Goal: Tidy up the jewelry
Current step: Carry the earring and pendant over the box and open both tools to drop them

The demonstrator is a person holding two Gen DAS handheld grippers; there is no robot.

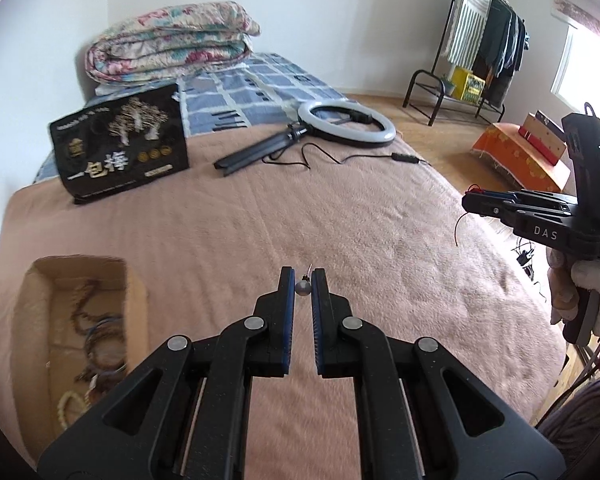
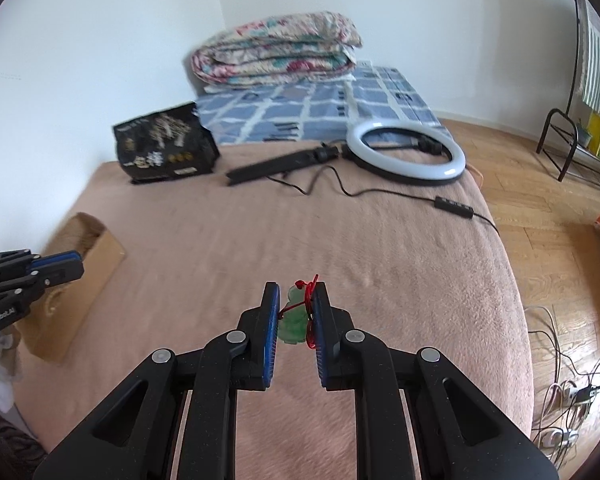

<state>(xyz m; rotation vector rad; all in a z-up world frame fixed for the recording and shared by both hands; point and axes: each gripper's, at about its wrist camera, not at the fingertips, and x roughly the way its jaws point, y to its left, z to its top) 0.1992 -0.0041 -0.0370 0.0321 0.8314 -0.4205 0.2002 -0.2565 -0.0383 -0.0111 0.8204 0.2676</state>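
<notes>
Over the pink blanket (image 1: 260, 220), my left gripper (image 1: 303, 280) is shut on a small grey bead (image 1: 302, 289) with a thin pin sticking out above it. A cardboard box (image 1: 36, 292) holding several bracelets and bead strings lies low at the left of the left wrist view. My right gripper (image 2: 296, 294) is shut on a green jade pendant (image 2: 294, 322) tied with red cord (image 2: 310, 312). In the left wrist view the right gripper (image 1: 470, 202) shows from the side at right, red cord trailing from its tips. The left gripper (image 2: 74, 266) appears at the far left of the right wrist view, near the box (image 2: 96, 256).
A black printed bag (image 1: 120, 144) stands at the back left of the bed. A ring light (image 1: 346, 122) with folded tripod and cable lies behind. A folded floral quilt (image 1: 172, 40) sits on a blue checked sheet. A clothes rack (image 1: 484, 48) and orange-covered box (image 1: 516, 152) stand on the wood floor.
</notes>
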